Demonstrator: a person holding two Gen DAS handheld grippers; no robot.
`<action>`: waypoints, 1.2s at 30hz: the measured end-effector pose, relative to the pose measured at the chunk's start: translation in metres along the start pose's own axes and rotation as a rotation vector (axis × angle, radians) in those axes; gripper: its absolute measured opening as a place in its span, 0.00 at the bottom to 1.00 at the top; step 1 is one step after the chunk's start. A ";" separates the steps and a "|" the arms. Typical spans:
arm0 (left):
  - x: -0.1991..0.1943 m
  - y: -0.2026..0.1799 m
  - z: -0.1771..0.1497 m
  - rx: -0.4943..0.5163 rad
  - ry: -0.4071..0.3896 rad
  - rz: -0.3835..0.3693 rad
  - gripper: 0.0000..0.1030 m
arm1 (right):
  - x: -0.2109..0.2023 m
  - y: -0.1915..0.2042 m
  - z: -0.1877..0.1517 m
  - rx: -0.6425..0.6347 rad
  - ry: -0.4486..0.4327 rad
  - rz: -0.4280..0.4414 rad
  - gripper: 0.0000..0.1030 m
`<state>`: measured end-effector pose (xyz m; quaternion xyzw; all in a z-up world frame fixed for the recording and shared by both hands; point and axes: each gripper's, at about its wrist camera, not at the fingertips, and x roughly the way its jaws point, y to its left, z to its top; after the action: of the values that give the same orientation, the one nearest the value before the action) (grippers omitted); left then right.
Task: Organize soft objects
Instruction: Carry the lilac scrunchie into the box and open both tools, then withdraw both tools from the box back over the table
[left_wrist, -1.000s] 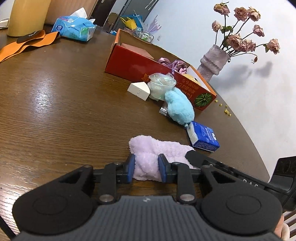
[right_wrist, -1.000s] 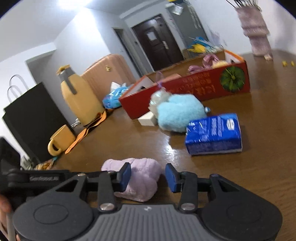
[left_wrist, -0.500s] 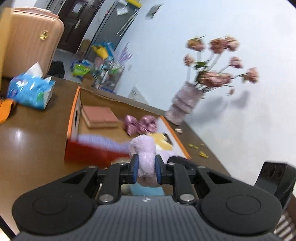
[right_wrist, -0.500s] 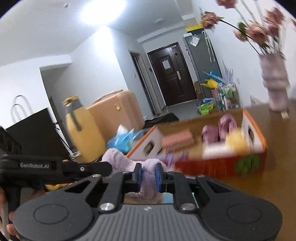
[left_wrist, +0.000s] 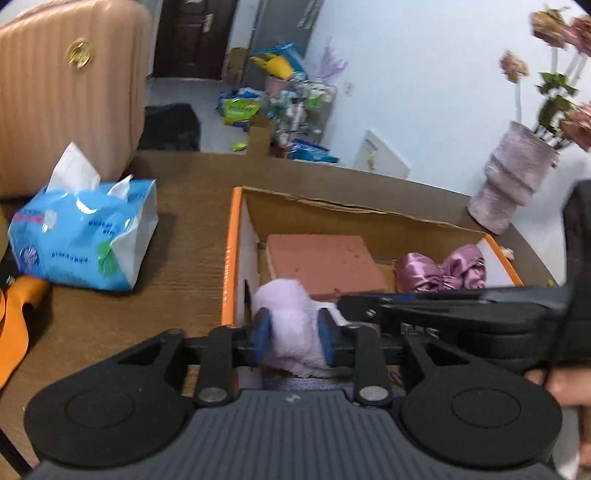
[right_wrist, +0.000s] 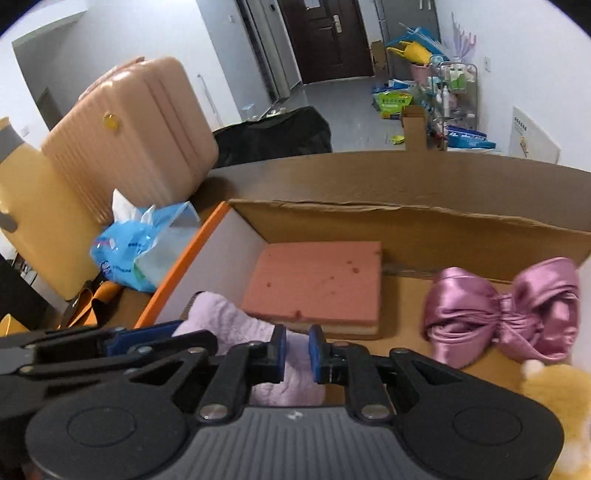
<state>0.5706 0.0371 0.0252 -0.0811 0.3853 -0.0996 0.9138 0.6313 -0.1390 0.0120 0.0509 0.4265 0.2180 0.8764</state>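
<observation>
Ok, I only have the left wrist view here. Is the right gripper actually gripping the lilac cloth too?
Observer: Yes. The right gripper is shut on the lilac cloth; its jaws have just been closing on it.
Operator: Is anything in the box hidden behind that gripper?
Observer: A fluffy yellow thing lies in the near right corner, below the pink bow.
Operator: And what is left of the tissue pack?
Observer: A tall yellow jug stands there.
</observation>
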 end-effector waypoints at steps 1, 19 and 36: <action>-0.001 -0.001 0.001 0.015 -0.007 -0.005 0.34 | -0.001 0.001 0.000 -0.008 -0.006 -0.007 0.15; -0.165 -0.038 -0.041 0.227 -0.403 0.086 0.94 | -0.203 -0.008 -0.073 -0.219 -0.395 -0.289 0.79; -0.250 -0.063 -0.133 0.239 -0.573 0.131 0.99 | -0.302 -0.001 -0.170 -0.138 -0.603 -0.312 0.85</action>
<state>0.2964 0.0282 0.1193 0.0271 0.1022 -0.0584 0.9927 0.3369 -0.2850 0.1236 -0.0122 0.1354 0.0849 0.9871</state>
